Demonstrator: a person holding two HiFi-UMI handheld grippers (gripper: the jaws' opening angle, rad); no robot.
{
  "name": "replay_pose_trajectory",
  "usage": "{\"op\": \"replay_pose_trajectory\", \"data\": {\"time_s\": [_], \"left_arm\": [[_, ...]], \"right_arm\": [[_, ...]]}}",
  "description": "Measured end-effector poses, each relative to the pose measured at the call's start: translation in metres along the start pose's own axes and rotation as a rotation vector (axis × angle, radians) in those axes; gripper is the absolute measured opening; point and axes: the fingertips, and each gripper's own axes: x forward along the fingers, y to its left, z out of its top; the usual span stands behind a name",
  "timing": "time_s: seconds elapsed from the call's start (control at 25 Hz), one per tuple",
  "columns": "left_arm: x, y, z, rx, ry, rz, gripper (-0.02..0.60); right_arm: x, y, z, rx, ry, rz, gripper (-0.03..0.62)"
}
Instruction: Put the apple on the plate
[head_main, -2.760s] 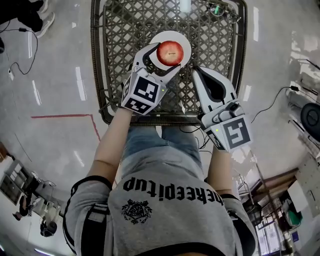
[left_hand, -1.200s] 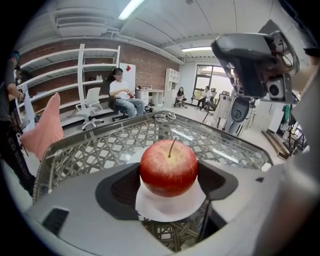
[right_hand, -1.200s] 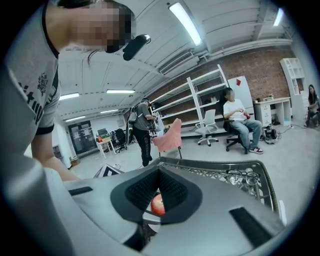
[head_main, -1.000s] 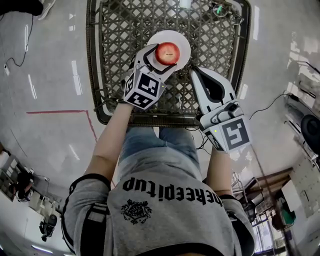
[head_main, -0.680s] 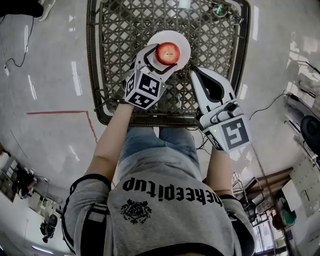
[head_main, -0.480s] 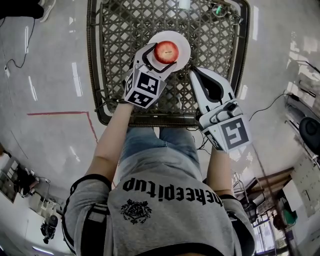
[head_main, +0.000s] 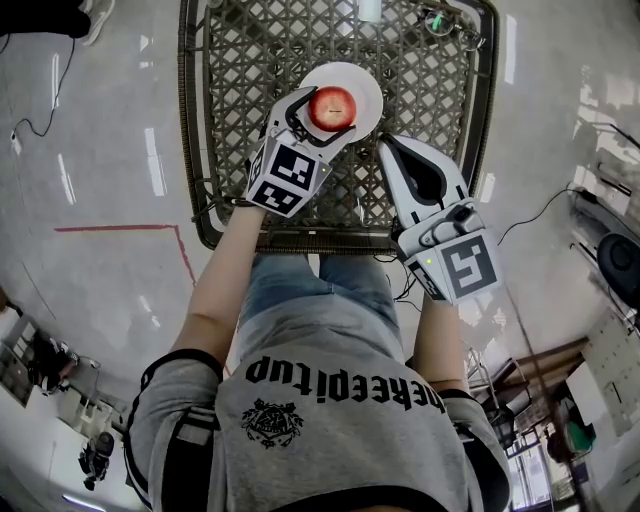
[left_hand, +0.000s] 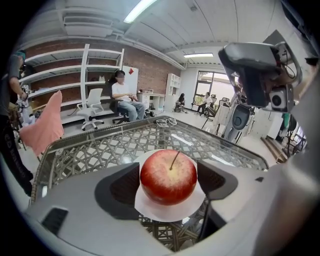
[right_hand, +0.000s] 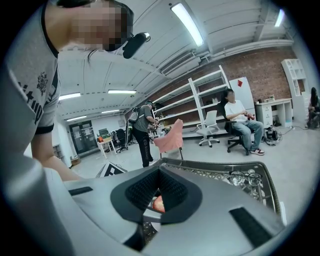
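My left gripper clamps the round red apple directly over the round white plate; only the release seems left; my right gripper idles, jaws together, empty.

Left gripper: reached forward, marker cube tilted up toward the head camera. Jaws closed on the apple, one pad against each side. Left forearm stretched out ahead of the torso.

Right gripper: held nearer the body, just beside the left one. Jaws pressed together, nothing gripped. Right forearm points forward, close to the side.
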Motion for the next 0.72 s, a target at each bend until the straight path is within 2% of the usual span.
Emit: {"op": "replay_pose_trajectory", "data": {"time_s": [0.16,0.44,0.52,0.6,0.72], "left_arm": [[-0.005,0.001,0.002,-0.017,-0.016,-0.004,0.398],[-0.025,-0.004,0.018,0.051,-0.062,-0.006,0.396],[-0.036,-0.003,0.024,0.062,-0.081,0.016,0.359],[-0.047,-0.001,0.030,0.069,-0.103,0.044,0.264],[-0.061,0.003,0.036,0.066,-0.133,0.067,0.217]], "right_arm": [[0.000,0.004,0.001,-0.005,-0.003,0.001,0.006],[-0.002,0.017,0.009,-0.016,-0.026,0.003,0.006],[-0.004,0.023,0.012,-0.019,-0.030,0.003,0.006],[-0.006,0.029,0.015,-0.023,-0.034,0.003,0.006],[-0.007,0.037,0.018,-0.031,-0.047,0.002,0.006]]}}
